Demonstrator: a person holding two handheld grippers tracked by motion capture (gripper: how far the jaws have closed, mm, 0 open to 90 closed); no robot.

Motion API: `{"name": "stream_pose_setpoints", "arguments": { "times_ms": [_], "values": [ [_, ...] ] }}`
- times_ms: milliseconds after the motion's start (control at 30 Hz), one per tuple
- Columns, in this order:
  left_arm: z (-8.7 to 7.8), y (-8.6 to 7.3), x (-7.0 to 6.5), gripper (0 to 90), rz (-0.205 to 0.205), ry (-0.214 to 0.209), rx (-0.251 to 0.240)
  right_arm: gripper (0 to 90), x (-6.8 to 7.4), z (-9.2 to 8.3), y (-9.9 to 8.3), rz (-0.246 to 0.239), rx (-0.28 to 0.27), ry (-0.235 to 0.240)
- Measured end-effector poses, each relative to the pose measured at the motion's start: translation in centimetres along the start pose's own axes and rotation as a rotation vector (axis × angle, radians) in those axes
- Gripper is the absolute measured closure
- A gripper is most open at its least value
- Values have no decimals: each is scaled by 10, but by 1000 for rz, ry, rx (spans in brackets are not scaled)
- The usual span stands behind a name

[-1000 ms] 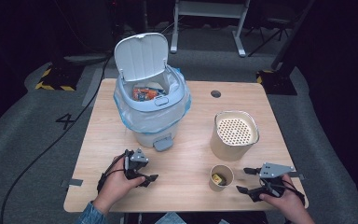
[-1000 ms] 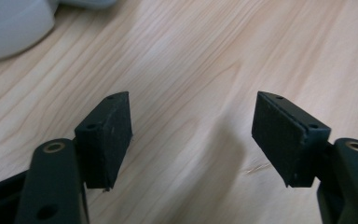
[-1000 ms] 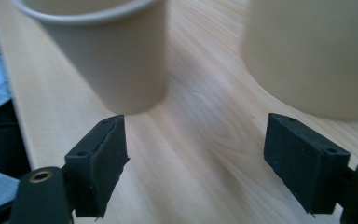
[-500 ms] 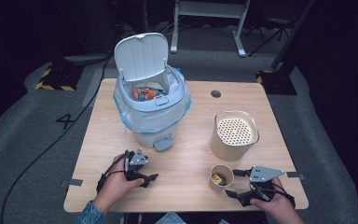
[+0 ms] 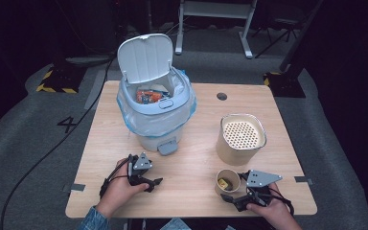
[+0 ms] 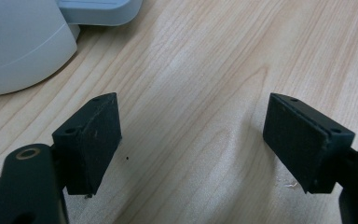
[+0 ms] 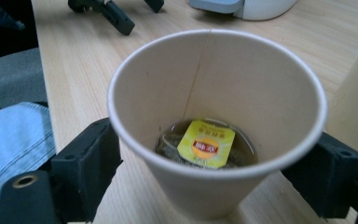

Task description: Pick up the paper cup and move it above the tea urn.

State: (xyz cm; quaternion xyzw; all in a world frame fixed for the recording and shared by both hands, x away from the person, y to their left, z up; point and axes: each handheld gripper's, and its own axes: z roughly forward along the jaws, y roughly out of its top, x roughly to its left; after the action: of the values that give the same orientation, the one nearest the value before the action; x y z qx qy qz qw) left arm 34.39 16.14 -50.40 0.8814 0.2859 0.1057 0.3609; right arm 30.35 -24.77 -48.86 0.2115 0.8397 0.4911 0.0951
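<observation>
Paper cup (image 7: 216, 121) with its tea bag (image 7: 206, 143) sits between my right gripper (image 7: 219, 168) jaws, spread wide and not yet gripping, while my left gripper (image 6: 191, 140) rests open and empty.

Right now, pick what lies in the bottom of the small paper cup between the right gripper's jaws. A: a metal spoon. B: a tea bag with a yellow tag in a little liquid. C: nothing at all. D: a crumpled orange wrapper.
B: the right gripper view looks straight into the paper cup, where a tea bag with a yellow tag sits in shallow brownish liquid, with the right gripper standing open around the cup.
</observation>
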Motion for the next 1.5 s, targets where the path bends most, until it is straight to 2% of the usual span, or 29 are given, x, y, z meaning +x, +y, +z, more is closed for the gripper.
{"name": "stream_pose_setpoints", "arguments": {
  "times_ms": [133,167,300,467,667,867,1033,1300,1500],
  "values": [
    [0,0,-1,197,-11,9,-1,214,-1,2,-2,23,-31,8],
    [1,0,-1,197,-14,12,-1,261,-4,1,-4,27,-38,2],
    [1,1,-2,197,-20,17,-1,278,-6,0,-4,34,-41,13],
    [1,1,-2,197,-25,21,-1,303,-5,-2,-1,6,-29,20],
    [1,1,-2,198,-25,21,-2,309,-7,-12,5,-14,-54,13],
    [1,1,-2,197,-24,22,-2,311,-9,-27,16,-45,-67,1],
    [1,1,-2,197,-25,20,-2,314,-11,-42,29,-83,-53,-9],
    [1,1,-2,197,-24,19,-1,314,-13,-55,42,-106,-48,-24],
    [1,1,-2,197,-24,18,-1,315,-15,-66,56,-104,-49,-30]
  ]
}}
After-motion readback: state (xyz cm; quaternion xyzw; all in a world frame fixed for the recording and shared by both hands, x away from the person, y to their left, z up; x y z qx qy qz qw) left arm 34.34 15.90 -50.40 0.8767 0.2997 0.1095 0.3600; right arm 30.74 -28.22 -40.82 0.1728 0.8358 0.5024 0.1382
